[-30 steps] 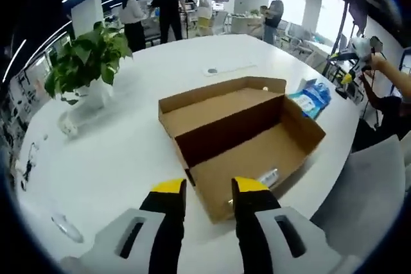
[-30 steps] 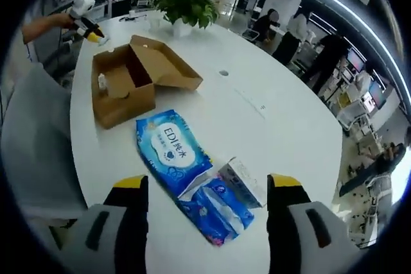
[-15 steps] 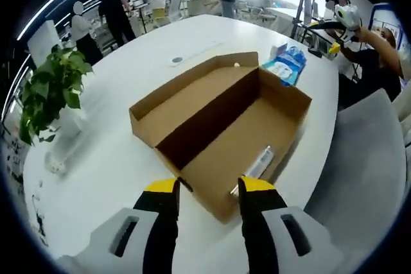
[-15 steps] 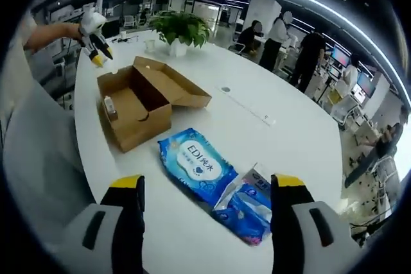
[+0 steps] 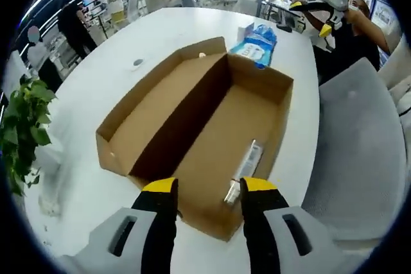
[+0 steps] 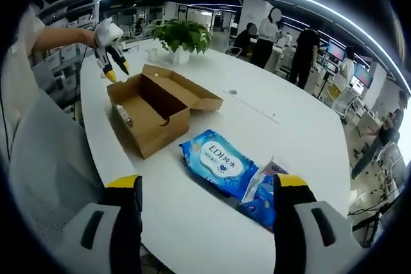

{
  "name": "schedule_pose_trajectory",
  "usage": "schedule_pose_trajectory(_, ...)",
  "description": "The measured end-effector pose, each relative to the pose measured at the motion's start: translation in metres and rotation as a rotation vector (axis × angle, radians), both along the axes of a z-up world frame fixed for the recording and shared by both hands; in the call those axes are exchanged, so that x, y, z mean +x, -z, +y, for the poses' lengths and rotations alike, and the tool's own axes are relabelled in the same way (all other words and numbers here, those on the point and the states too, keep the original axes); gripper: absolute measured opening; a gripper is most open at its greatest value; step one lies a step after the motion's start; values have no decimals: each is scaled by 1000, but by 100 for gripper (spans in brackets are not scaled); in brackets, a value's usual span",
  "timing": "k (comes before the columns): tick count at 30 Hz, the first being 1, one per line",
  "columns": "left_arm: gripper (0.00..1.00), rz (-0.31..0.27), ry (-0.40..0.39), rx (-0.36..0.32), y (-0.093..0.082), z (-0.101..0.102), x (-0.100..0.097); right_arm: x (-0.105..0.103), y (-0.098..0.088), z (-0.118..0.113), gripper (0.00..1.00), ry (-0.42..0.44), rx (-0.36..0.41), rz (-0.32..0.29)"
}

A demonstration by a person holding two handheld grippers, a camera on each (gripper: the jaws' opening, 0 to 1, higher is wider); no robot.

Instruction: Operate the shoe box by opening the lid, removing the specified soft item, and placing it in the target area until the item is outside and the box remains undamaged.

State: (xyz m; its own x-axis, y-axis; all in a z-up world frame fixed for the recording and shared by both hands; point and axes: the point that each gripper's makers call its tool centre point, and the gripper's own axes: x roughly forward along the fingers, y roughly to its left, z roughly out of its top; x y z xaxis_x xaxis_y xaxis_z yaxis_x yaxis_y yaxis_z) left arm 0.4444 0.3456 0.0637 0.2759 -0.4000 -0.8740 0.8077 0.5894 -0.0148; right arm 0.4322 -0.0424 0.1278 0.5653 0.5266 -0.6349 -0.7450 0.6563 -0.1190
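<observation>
Left gripper (image 5: 201, 187): fingers spread, hovering over the near end of the shoe box (image 5: 192, 133), pinching nothing. Box lies open on the white bench (image 5: 122, 56), a small packet (image 5: 244, 170) inside. Right gripper (image 6: 205, 187): fingers wide apart, empty. Blue wipes pack (image 6: 221, 162) lies on the bench just beside the box.

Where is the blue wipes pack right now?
The blue wipes pack lies on the white table, outside the open shoe box, close ahead of the right tool.
</observation>
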Motion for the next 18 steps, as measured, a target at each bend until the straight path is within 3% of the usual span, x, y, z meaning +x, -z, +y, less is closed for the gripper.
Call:
schedule_pose_trajectory(8,40,79,154,26,20,-19,-3,-25,9,10,82,-6,21,15)
schedule_pose_trajectory(18,41,165,327,112,50,-26,-11,-40,22,25,85,-24,55,34)
